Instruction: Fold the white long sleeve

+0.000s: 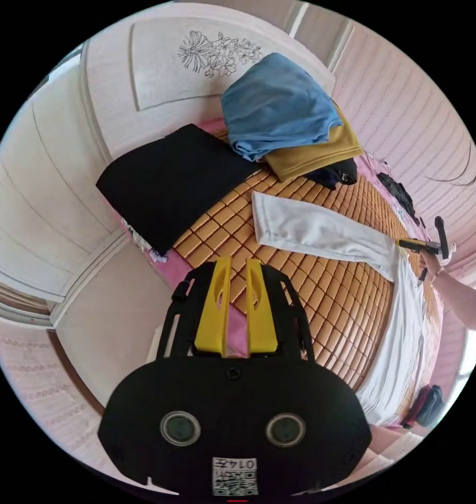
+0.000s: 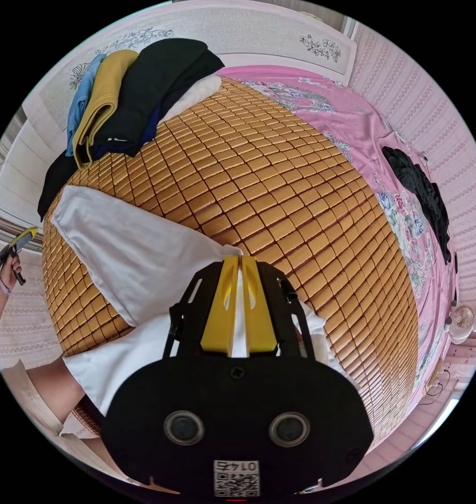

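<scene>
Two yellow plastic jaws of the right hand-held gripper (image 2: 239,261) stand almost together in the right gripper view, pressing a fold of the white long sleeve (image 2: 138,257) between them. The left hand-held gripper (image 1: 237,261) holds nothing; its jaws stand a narrow gap apart above the edge of the mat.

The garment is smooth, thin white cloth. It lies on the woven mat (image 2: 279,189), a sheet of small glossy amber tiles in tight rows, which covers much of the bed. One sleeve (image 1: 321,231) stretches out flat and straight across the mat, ending in a square cuff, while the body runs along the mat's near edge toward the person.

At the head end of the mat sits a pile of folded clothes: a soft blue piece (image 1: 277,105) on top, a mustard-yellow one (image 1: 316,152) under it, and dark pieces beneath. Beside the pile, a flat black rectangle of cloth (image 1: 169,181) overlaps the mat's corner. Beyond the mat, a pink flowered sheet (image 2: 348,115) shows, with a crumpled black garment (image 2: 421,194) on it. A pale headboard (image 1: 196,58) with a line drawing of flowers stands behind the pile. A small white fan (image 2: 463,317) sits past the sheet.
</scene>
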A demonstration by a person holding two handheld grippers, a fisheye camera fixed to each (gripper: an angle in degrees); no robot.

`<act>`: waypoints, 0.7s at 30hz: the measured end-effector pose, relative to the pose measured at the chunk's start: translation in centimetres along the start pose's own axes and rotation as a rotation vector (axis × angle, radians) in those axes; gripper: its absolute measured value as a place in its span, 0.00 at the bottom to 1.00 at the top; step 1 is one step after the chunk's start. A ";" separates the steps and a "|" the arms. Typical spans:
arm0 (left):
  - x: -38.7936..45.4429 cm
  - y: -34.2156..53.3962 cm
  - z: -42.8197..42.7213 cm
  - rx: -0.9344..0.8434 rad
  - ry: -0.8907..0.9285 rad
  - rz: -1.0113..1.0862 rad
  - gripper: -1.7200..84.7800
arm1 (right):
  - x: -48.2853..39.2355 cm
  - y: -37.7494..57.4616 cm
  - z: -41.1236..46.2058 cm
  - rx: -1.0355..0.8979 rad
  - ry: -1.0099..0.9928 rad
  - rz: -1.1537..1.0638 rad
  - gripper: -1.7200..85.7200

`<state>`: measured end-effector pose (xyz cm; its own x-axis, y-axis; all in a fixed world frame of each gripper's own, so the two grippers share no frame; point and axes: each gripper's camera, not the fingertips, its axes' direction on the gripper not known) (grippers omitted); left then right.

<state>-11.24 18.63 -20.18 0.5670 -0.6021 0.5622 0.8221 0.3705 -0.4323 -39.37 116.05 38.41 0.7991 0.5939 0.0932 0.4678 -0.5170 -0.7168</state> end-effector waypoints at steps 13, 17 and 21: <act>4.5 -7.7 7.1 -0.176 0.045 0.058 0.03 | 0.7 1.0 0.4 -0.013 -0.013 0.010 0.02; 4.8 -8.9 7.0 -0.101 -0.004 0.075 0.03 | 1.2 1.9 0.6 0.000 -0.038 0.028 0.02; 5.5 -9.4 8.5 -0.129 0.002 0.075 0.09 | 2.4 3.8 -0.8 0.034 -0.034 0.075 0.03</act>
<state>-15.43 17.82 -7.03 0.6260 -0.5780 0.5234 0.7641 0.3208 -0.5597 -35.39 114.97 36.44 0.8181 0.5749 0.0152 0.3933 -0.5401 -0.7440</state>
